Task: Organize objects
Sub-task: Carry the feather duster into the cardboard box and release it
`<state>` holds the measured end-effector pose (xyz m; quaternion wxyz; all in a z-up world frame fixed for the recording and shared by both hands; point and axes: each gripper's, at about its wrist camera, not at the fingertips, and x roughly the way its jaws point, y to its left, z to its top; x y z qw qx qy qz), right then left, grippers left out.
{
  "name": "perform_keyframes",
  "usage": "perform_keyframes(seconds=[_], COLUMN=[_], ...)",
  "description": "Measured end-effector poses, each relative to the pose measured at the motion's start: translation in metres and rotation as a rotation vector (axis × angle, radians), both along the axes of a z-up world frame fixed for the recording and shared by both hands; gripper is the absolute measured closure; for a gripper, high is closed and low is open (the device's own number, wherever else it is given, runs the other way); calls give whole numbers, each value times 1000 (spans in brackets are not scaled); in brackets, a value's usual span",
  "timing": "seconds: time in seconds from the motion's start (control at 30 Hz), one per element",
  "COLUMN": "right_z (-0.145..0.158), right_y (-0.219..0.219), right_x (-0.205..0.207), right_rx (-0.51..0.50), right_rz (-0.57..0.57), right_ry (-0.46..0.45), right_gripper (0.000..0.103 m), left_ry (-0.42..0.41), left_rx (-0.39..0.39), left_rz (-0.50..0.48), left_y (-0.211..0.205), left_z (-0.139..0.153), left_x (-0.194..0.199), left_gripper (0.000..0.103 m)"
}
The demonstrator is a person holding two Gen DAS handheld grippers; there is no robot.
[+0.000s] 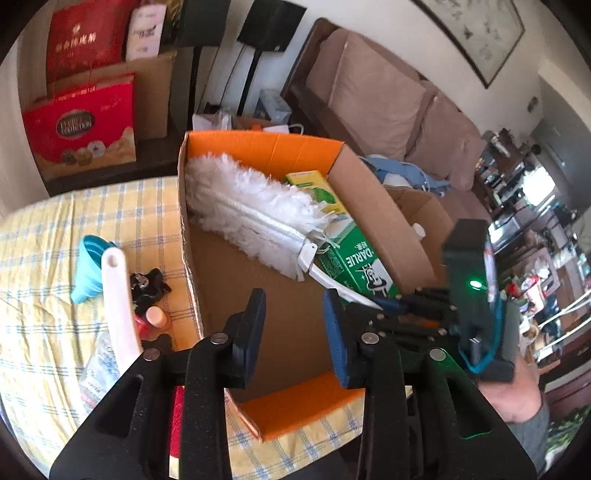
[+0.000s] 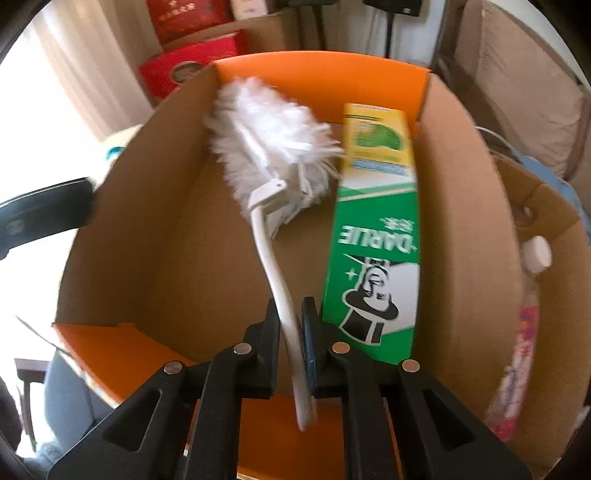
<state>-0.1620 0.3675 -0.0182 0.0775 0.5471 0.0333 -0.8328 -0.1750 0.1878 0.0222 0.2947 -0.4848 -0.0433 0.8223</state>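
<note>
Through the left wrist camera I look down on a counter [image 1: 48, 236] under a yellow-and-blue checked cloth, in a living room with a brown sofa [image 1: 388, 110] and a framed picture [image 1: 476, 33] on the wall. A cardboard box [image 1: 376, 206] with orange flaps stands on the cloth; inside it lie a white duster [image 1: 251, 206] and a green carton [image 1: 354, 258] printed "DARLIE". Left of the box sit a blue funnel [image 1: 88, 266] and a white handle [image 1: 118, 299]. My left claw [image 1: 295, 336] hangs over the box with its jaws apart and nothing between them. Behind, a red gift box [image 1: 81, 125] stands against the wall; its label is too blurred to read. Through the right wrist camera I see the right claw [image 2: 291, 343] clamped on the duster's [image 2: 273, 147] white handle, the fluffy head down inside the box [image 2: 147, 221], just beside the "DARLIE" carton [image 2: 376, 229] with its top-hat figure.
</note>
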Motion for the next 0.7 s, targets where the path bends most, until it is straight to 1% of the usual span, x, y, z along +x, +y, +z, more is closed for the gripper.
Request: perform_keyframes(seconds=[0.07, 0.13, 0.2, 0.23, 0.3, 0.33, 0.37, 0.43, 0.57, 0.6, 0.63, 0.67, 0.7], right_z=[0, 1, 1, 2, 5, 7, 9, 15, 31, 34, 39, 44, 48], right_y=[5, 7, 6, 5, 3, 2, 1, -2, -7, -9, -13, -16, -20], right_x=[0, 1, 3, 4, 9, 11, 10, 16, 24, 26, 28, 30, 31], right_rx=[24, 15, 27, 23, 3, -9, -11, 3, -41, -44, -46, -51, -57], right_rz=[-10, -20, -25, -24, -17, -18, -21, -32, -41, -40, -39, -39, -39], right_ry=[-2, 1, 1, 2, 20, 21, 24, 54, 102, 113, 129, 145, 156], right_gripper=[91, 91, 91, 88, 87, 85, 80, 72, 66, 65, 60, 53, 50], left_ry=[14, 27, 40, 45, 55, 59, 63, 66, 82, 88, 93, 95, 95], left_rx=[0, -6, -15, -21, -32, -38, -44, -48, -62, -72, -80, -86, -91], left_rz=[-5, 1, 9, 15, 29, 40, 49, 63, 85, 96, 107, 117, 129], left_y=[-5, -11, -18, -21, -27, -31, -35, -42, -55, -58, -61, -65, -68], left_z=[4, 7, 9, 9, 9, 9, 10, 9, 9, 9, 9, 9, 8], left_x=[3, 6, 7, 7, 8, 9, 9, 10, 13, 15, 15, 15, 16], left_gripper=[67, 62, 52, 50, 39, 38, 36, 32, 25, 21, 20, 17, 13])
